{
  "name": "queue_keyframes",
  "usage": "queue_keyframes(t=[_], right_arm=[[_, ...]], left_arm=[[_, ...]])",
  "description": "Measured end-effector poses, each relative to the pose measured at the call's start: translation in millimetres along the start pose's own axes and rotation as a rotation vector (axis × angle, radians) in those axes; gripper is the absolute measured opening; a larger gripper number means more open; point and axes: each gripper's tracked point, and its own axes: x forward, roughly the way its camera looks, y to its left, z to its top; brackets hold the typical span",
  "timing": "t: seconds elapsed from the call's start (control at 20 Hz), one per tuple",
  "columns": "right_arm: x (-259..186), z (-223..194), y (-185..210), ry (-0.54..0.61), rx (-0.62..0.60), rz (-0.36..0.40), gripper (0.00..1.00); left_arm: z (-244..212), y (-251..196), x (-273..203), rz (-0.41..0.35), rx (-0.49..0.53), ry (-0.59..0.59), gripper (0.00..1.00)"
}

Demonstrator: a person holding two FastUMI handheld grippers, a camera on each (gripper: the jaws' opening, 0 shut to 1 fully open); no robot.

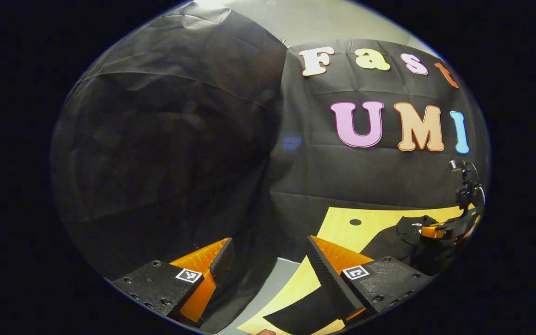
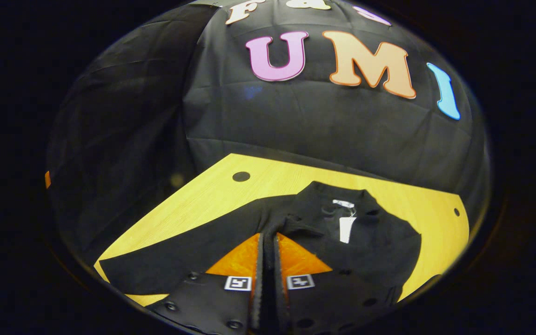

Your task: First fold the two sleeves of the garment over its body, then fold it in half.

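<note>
A black garment (image 2: 379, 246) lies flat on the light wooden table (image 2: 212, 195), collar and white tag (image 2: 345, 228) towards the back wall. One sleeve (image 2: 165, 263) stretches out to the left. My right gripper (image 2: 268, 239) is shut, with a bunched fold of black sleeve fabric (image 2: 296, 221) at its fingertips over the garment's body. In the left gripper view the right gripper (image 1: 428, 229) shows far right, holding the raised black cloth (image 1: 407, 230). My left gripper (image 1: 270, 258) is open and holds nothing, at the table's left edge (image 1: 314, 279), above a sleeve end (image 1: 300, 316).
The table has a round dark hole (image 2: 241, 176) near its back left corner and a smaller one (image 2: 456, 211) at the right. Black cloth walls stand close behind and to the left. Grey floor (image 1: 279, 279) shows beside the table edge.
</note>
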Motion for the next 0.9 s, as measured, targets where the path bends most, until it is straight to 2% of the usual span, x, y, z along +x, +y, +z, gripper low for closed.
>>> queue_keyframes(t=[0.1,0.15,0.2,0.3,0.45,0.55,0.75,0.9], right_arm=[[0.0,10.1,0.0,-0.018,0.017,-0.007,0.77],[-1.8,12.4,1.7,-0.041,0.021,-0.012,1.0],[-3.3,17.0,2.2,-0.052,0.022,-0.014,0.95],[-7.9,17.9,-2.7,-0.055,0.02,-0.024,0.97],[-13.8,14.3,-18.7,-0.037,0.005,-0.063,0.99],[-18.6,12.0,-29.3,-0.034,-0.003,-0.087,0.97],[-29.6,7.5,-49.1,-0.018,-0.024,-0.133,0.95],[-36.7,4.7,-61.6,-0.006,-0.036,-0.161,0.97]], left_arm=[[-12.5,1.4,3.4,-0.006,-0.006,0.033,1.0],[-20.0,2.1,5.4,-0.01,-0.013,0.055,0.94],[-28.7,2.3,7.9,-0.012,-0.025,0.087,0.94],[-49.0,-2.6,14.7,-0.031,-0.054,0.156,0.94],[-93.6,-15.3,13.5,-0.072,-0.066,0.333,0.95],[-120.5,-22.0,11.4,-0.094,-0.067,0.415,0.97],[-179.2,-39.1,7.2,-0.13,-0.023,0.552,0.97],[-207.6,-50.8,-0.5,-0.162,0.012,0.619,0.97]])
